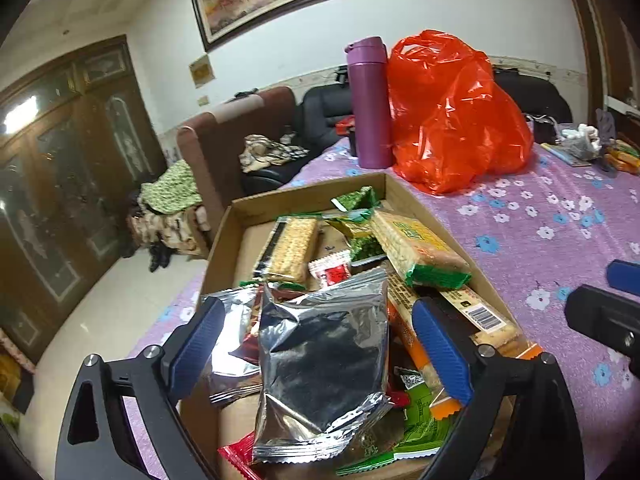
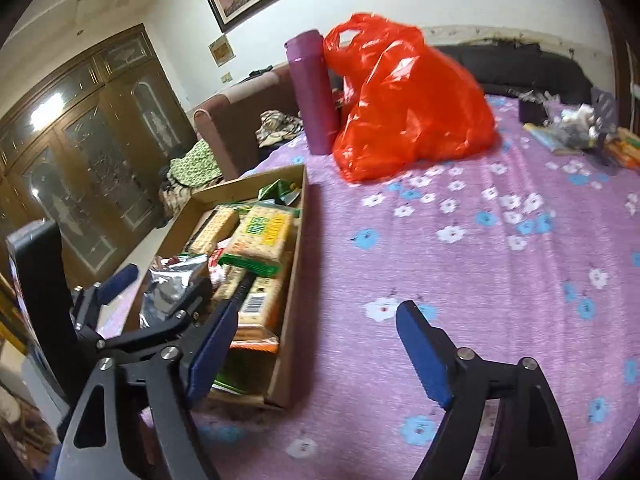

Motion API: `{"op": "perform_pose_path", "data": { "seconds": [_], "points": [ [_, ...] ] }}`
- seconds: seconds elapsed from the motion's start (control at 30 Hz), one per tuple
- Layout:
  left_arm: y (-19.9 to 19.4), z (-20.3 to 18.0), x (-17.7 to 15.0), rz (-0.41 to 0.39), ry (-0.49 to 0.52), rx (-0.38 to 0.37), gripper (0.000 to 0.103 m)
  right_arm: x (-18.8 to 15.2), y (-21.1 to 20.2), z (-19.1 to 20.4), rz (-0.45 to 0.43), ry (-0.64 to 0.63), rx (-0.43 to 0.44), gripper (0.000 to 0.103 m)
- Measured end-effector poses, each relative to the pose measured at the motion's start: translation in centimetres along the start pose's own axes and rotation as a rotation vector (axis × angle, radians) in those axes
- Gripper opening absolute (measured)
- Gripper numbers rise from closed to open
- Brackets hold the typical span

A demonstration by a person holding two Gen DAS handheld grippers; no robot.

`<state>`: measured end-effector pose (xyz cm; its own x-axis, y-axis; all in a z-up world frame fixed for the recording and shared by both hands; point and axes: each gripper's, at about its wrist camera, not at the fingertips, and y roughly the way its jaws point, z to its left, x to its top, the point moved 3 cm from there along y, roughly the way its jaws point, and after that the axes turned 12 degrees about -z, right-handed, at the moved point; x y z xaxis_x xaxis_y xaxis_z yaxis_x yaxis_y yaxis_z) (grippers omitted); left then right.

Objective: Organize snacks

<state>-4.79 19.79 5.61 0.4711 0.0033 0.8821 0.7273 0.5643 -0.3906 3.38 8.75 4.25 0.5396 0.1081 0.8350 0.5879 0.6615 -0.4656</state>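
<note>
No wording is legible; a cracker packet [image 1: 486,314] shows only a barcode, its print too small

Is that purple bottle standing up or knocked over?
Upright: the purple bottle stands on its base beside the red bag, lid on top.

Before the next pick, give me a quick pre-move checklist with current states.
1. Left gripper open, nothing pinched: ok; silver packet lies between the fingers, untouched.
2. Right gripper open and empty: ok, over bare tablecloth.
3. Cardboard box flat on the table: ok.
4. Snacks inside the box: ok, though piled loosely.
5. Red bag and purple flask clear of the box: ok.
6. Snacks left outside the box: cannot tell; far clutter is unclear.
</note>
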Motion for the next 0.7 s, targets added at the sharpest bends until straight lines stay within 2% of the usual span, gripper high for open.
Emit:
{"op": "perform_pose_path", "data": {
  "seconds": [0.1,0.3,0.5,0.63,0.7],
  "points": [
    [-0.2,0.0,0.1,-0.009,0.000,0.033,0.100,-0.1,-0.3,0.1,-0.018,-0.042,-0.015,0.088],
    [-0.1,-0.2,0.2,0.015,-0.003,0.022,0.103,0.0,-0.9,0.1,-0.036,-0.057,-0.021,0.092],
    [-0.6,0.6,0.6,-0.003,-0.024,0.116,0.103,0.2,-1.4,-0.1,-0.046,-0.037,-0.026,0.093],
    [-0.4,1.3,0.2,-0.011,-0.077,0.052,0.103,0.0,-1.5,0.5,-0.050,-0.073,-0.043,0.093],
    [-0.3,1.7,0.1,-0.009,-0.107,0.048,0.103,-0.1,-1.5,0.8,-0.055,-0.097,-0.053,0.093]
  ]
}}
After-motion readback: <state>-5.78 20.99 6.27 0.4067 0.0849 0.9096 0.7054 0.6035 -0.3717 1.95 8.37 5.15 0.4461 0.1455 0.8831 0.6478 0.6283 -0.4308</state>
